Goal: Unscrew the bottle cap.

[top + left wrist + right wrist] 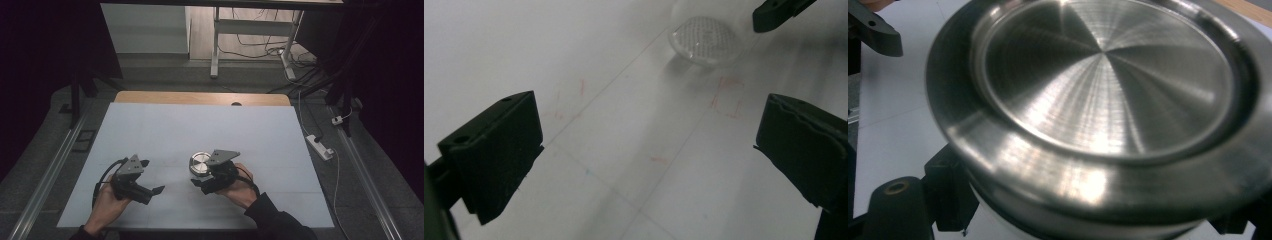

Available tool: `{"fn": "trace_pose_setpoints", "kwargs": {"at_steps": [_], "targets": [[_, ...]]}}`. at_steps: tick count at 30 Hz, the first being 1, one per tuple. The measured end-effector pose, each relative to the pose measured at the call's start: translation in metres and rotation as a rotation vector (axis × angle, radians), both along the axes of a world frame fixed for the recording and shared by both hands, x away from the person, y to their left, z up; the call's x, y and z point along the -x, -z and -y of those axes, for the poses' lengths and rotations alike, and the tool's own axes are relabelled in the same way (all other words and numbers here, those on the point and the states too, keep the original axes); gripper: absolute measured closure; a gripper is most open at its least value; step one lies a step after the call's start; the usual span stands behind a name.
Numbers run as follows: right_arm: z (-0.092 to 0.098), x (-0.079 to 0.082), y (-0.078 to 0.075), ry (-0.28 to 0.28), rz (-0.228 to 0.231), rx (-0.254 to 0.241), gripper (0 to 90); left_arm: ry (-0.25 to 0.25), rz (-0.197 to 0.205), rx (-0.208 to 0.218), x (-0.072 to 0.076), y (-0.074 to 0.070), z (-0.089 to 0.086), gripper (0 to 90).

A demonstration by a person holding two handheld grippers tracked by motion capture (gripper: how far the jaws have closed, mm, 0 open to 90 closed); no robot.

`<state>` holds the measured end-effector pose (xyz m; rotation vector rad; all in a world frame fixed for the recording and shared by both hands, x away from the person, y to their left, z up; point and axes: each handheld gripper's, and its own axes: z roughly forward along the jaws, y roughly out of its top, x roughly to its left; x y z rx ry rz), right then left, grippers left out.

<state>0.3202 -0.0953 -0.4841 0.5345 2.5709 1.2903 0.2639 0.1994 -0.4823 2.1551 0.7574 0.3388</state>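
On the left of the white mat (200,130), the left gripper (152,177) hovers with its jaws spread wide, nothing between them. Faint red scribbles mark the mat ahead of it, too smudged to read. To its right, near the mat's middle, stands a jar (199,165) with a steel lid (1108,85); the right gripper (202,181) pinches it below the lid. The lid bears no writing.

Between my left gripper (151,176) and my right gripper (200,181) lies a bare strip of white table (200,125). The metal-lidded jar (200,163) in my right jaws blocks that side; beyond it, the sheet runs open.
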Motion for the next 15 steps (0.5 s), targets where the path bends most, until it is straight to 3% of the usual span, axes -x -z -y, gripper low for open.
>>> {"fn": "trace_pose_setpoints", "kwargs": {"at_steps": [3,6,15], "targets": [[0.0,0.0,0.0,-0.008,0.001,0.0,15.0,0.053,-0.002,0.018,-0.009,-0.006,0.007,0.0],[0.0,0.0,0.0,-0.014,-0.001,0.0,15.0,0.146,-0.005,0.033,-0.019,-0.011,0.013,0.0],[0.001,0.002,-0.001,-0.038,0.005,-0.002,15.0,0.301,-0.006,0.059,-0.043,-0.023,0.031,0.0]]}}
